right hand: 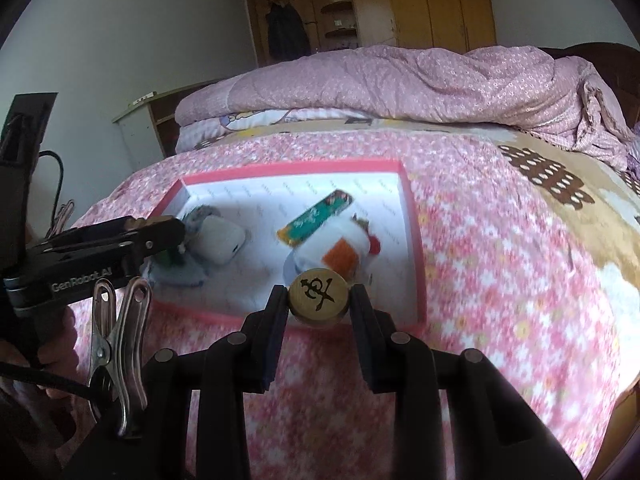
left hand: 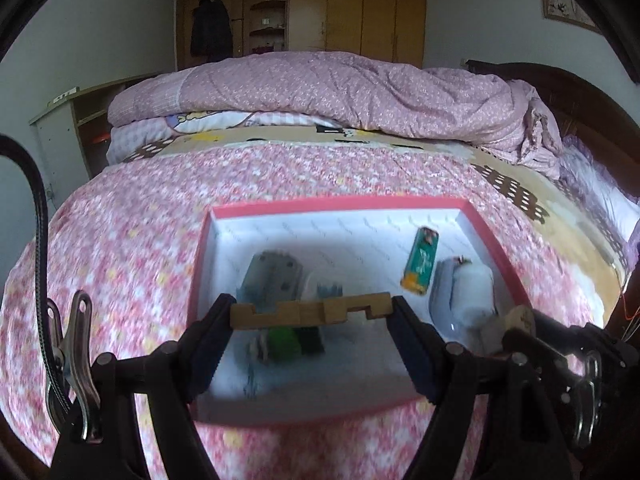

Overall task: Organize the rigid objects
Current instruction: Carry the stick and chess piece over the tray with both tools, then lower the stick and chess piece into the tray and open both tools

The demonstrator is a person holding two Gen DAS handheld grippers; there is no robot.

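Observation:
A notched wooden puzzle bar (left hand: 311,311) is clamped end to end in my left gripper (left hand: 312,314), above the near part of the red-rimmed white box (left hand: 340,202). My right gripper (right hand: 319,300) is shut on a round wooden chess disc (right hand: 319,297) with a dark character, over the box's near edge (right hand: 412,216). Inside the box lie a green lighter (left hand: 420,259) (right hand: 318,218), a white charger (right hand: 218,240), a grey block (left hand: 272,276), a green piece (left hand: 284,342) and a white cylinder with an orange patch (right hand: 340,250). The right gripper's body (left hand: 532,332) shows at the left view's right side.
The box sits on a bed with a pink floral cover (left hand: 140,240). A folded pink quilt (left hand: 320,88) is piled at the far side, a wooden wardrobe (left hand: 352,8) behind it. The left gripper's body (right hand: 100,248) reaches in from the left of the right view.

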